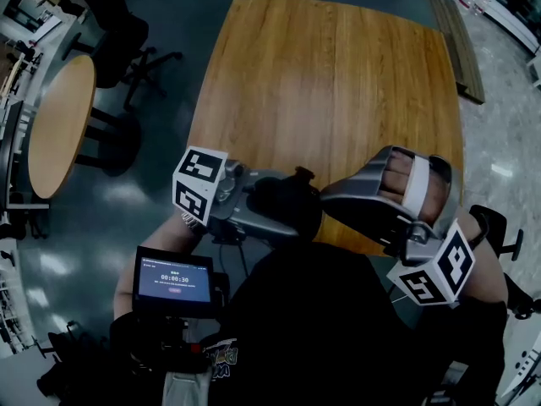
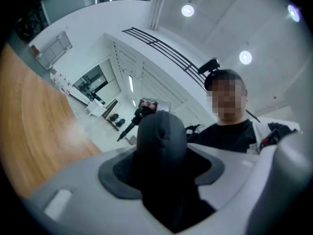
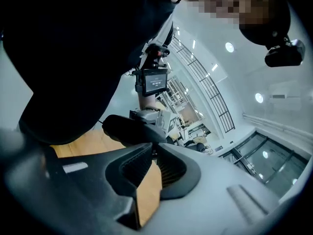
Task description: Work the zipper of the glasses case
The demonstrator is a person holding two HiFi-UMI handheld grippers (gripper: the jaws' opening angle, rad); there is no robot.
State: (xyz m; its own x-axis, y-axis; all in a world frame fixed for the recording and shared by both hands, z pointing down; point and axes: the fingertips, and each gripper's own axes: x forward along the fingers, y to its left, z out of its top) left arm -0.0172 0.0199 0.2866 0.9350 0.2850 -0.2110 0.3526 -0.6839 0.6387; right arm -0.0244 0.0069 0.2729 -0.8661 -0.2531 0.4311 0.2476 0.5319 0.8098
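Over the near edge of the light brown wooden table (image 1: 338,83), the left gripper (image 1: 264,203) holds its jaws well spread and clamped on the black, rounded, soft glasses case (image 1: 292,205). The case sits lifted off the tabletop and sticks out beyond the pads toward the person. Just right of the case, the right gripper (image 3: 154,151) has its jaw tips pressed together against the case's end. Whether the tips pinch the zipper pull is too small to tell.

wooden table (image 1: 338,74): centre | round table (image 1: 59,125): left | office chair (image 1: 118,32): upper left | screen (image 1: 173,282): lit
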